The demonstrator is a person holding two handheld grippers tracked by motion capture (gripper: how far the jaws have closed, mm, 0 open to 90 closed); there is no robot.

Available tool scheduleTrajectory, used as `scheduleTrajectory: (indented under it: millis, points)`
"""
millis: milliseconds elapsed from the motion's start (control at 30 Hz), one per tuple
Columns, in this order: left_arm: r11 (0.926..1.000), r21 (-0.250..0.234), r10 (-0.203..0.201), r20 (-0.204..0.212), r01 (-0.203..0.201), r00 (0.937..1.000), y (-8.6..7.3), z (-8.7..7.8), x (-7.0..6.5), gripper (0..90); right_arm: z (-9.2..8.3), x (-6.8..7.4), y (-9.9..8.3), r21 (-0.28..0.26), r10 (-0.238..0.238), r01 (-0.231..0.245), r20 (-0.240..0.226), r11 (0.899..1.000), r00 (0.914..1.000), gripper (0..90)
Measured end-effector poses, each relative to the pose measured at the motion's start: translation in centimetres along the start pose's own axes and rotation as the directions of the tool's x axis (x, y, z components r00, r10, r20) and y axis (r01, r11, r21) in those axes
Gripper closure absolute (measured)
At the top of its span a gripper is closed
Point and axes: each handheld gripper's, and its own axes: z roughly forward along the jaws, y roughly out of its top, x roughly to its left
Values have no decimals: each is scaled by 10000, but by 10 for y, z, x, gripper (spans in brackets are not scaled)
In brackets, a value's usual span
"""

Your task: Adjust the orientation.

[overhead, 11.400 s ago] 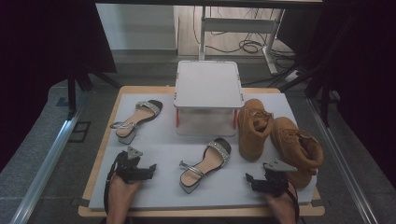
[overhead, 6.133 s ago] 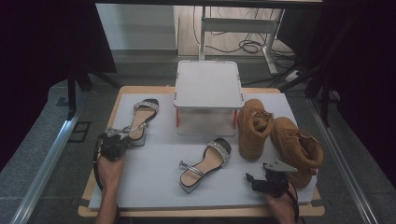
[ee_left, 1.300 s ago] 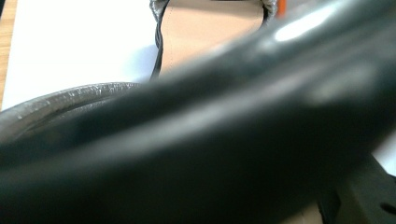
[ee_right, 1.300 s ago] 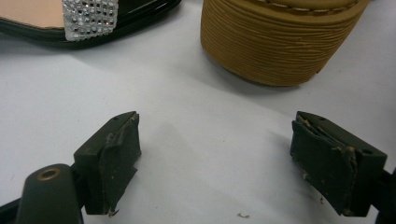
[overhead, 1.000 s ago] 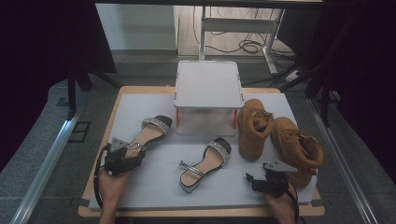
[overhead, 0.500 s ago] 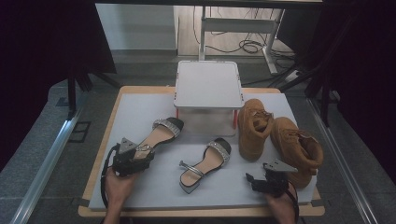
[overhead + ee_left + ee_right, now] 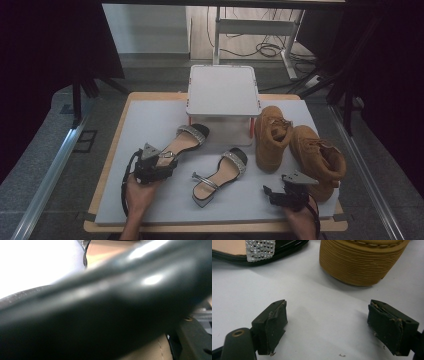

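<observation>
A black sandal with a rhinestone strap lies at an angle on the white mat, and my left gripper is shut on its heel end. In the left gripper view the sandal is a blurred black band with tan insole behind it. A matching sandal lies just to its right, apart from it. My right gripper rests open near the front edge, empty. Its pads stand wide apart over bare mat, with the second sandal's toe and a boot sole ahead.
Two tan boots stand at the right, the nearer one close to my right gripper. A white lidded box sits at the back middle. The mat lies on a wooden board with bare mat at the left and front.
My left gripper has moved right with the sandal in its grip, bringing it closer to the second sandal. The right gripper has kept still.
</observation>
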Motion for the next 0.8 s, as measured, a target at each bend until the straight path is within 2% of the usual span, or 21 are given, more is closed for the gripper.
scheduleTrajectory:
  millis: [200, 800]
  points:
    - [10000, -75, 3, 6, -3, 10000, 6, 12, -5, 390, 0, 0, 0, 0, -6, 6, -2, 10000, 10000, 161]
    - [9979, -410, -496, -26, 494, 9988, 29, 47, -16, 390, 0, 0, 0, -1, 14, -14, -15, 10000, 10000, 161]
